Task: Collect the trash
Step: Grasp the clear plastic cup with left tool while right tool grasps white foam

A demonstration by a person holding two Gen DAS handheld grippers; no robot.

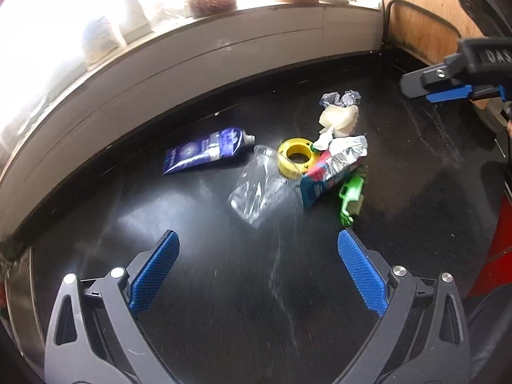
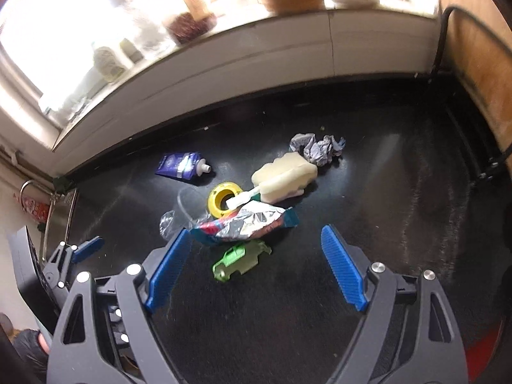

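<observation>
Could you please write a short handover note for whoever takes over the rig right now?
Left claw: open, empty, short of the pile.
Right claw: open, empty, over the green plastic piece.
On the black counter: blue tube, clear bag, yellow ring, foil wrapper, sponge, crumpled wrap.
Done: nothing visibly collected. Left: all of it.

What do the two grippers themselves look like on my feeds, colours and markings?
Both match. The left gripper and right gripper have grey plastic linkage arms with triangular cut-outs and round silver pivot pins. The jaws carry bright blue ribbed pads. In the left wrist view, the right gripper's black body shows white lettering, partly cut off, reading "DAS". No sleeves or gripper cables are visible.
</observation>
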